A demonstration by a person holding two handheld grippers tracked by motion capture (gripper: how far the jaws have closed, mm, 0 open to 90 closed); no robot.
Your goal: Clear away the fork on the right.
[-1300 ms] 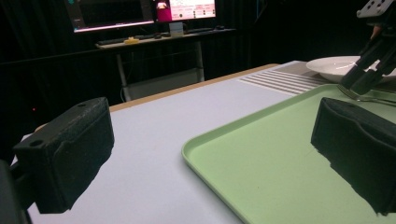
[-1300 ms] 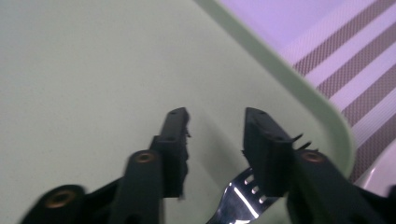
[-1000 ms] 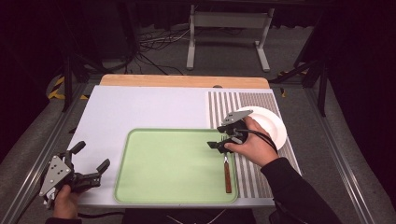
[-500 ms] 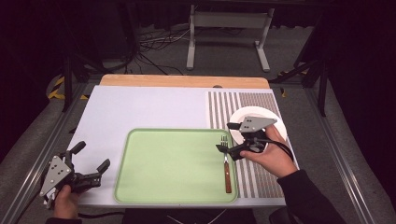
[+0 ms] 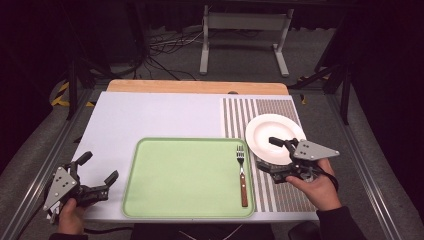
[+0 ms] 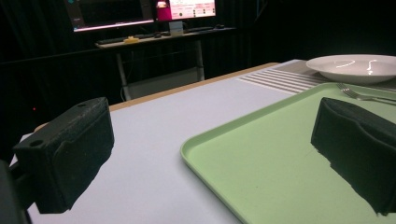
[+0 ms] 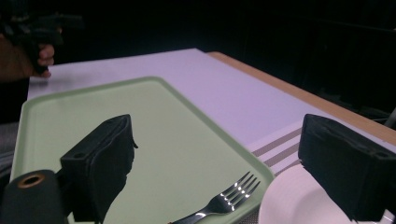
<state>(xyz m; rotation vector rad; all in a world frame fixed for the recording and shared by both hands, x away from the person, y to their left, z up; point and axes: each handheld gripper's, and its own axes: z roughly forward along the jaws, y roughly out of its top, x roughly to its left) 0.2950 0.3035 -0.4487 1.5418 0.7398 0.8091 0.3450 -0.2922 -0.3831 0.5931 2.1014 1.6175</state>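
— On the green tray, right edge: one fork, tines toward the white plate. Any markings?
— None legible. Left gripper and right gripper both gape wide, empty.

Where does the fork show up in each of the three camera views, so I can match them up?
High view: the fork lies along the green tray's right edge, tines away from the person.
Left gripper view: its tines are at far right, below the white plate.
Right gripper view: bottom centre, between the jaws.
Shared landmark: the green tray.
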